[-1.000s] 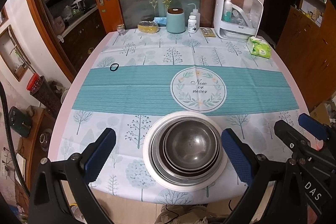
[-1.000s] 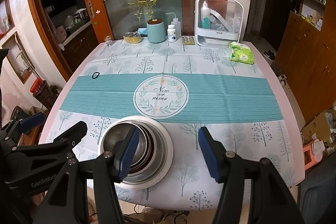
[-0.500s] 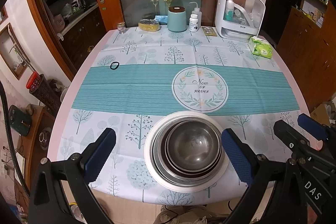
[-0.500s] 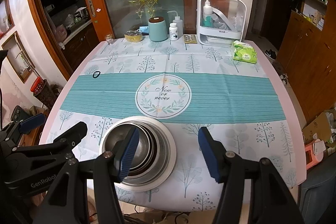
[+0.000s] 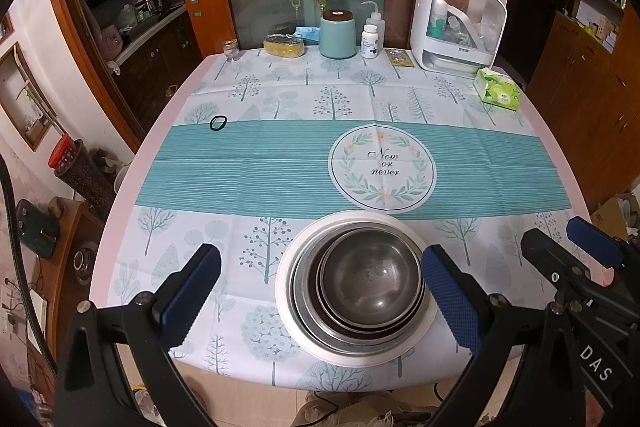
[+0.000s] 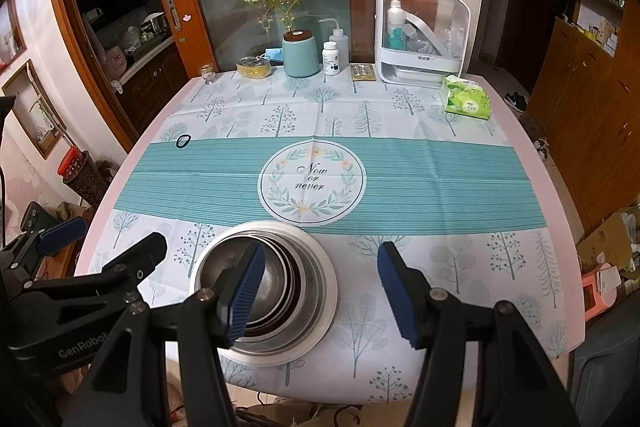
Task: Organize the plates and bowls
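Several steel bowls (image 5: pixel 370 277) sit nested on a white plate (image 5: pixel 292 323) near the table's front edge; the stack also shows in the right wrist view (image 6: pixel 280 287). My left gripper (image 5: pixel 320 291) is open and empty, held back from the table over its front edge, its blue pads wide apart to either side of the stack. My right gripper (image 6: pixel 320 291) is open and empty, to the right of the stack; its left pad hides part of the bowls.
A teal and white tablecloth (image 5: pixel 256 167) covers the table. At the back stand a teal canister (image 5: pixel 338 34), bottles (image 5: pixel 371 37), a white organiser box (image 5: pixel 456 27), a tissue pack (image 5: pixel 498 90) and a yellow sponge (image 5: pixel 283 45). A black hair tie (image 5: pixel 218 123) lies left.
Both grippers have pulled slightly back and up from the table; the view has shifted a little. The stack has not moved.
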Available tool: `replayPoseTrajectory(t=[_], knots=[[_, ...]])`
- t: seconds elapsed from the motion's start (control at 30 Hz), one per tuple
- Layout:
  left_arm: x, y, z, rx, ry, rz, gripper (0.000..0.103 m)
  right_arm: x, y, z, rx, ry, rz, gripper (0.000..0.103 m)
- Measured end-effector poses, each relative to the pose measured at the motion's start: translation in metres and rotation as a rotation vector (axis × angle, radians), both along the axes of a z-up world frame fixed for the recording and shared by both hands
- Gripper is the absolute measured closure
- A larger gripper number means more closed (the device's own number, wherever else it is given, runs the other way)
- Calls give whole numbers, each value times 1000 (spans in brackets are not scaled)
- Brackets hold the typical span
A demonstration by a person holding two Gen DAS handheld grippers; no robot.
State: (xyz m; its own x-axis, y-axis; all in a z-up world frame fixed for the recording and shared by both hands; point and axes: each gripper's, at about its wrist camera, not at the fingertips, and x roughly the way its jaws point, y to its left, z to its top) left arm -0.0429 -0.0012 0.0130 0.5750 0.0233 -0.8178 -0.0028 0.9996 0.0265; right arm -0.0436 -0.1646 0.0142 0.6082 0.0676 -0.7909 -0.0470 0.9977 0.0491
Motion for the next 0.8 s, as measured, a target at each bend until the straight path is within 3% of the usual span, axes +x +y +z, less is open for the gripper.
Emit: replayPoseTrajectory(t=[0.8], knots=[[0, 2, 0, -3, 3, 1, 3, 0, 9, -8, 4, 9, -5, 44]])
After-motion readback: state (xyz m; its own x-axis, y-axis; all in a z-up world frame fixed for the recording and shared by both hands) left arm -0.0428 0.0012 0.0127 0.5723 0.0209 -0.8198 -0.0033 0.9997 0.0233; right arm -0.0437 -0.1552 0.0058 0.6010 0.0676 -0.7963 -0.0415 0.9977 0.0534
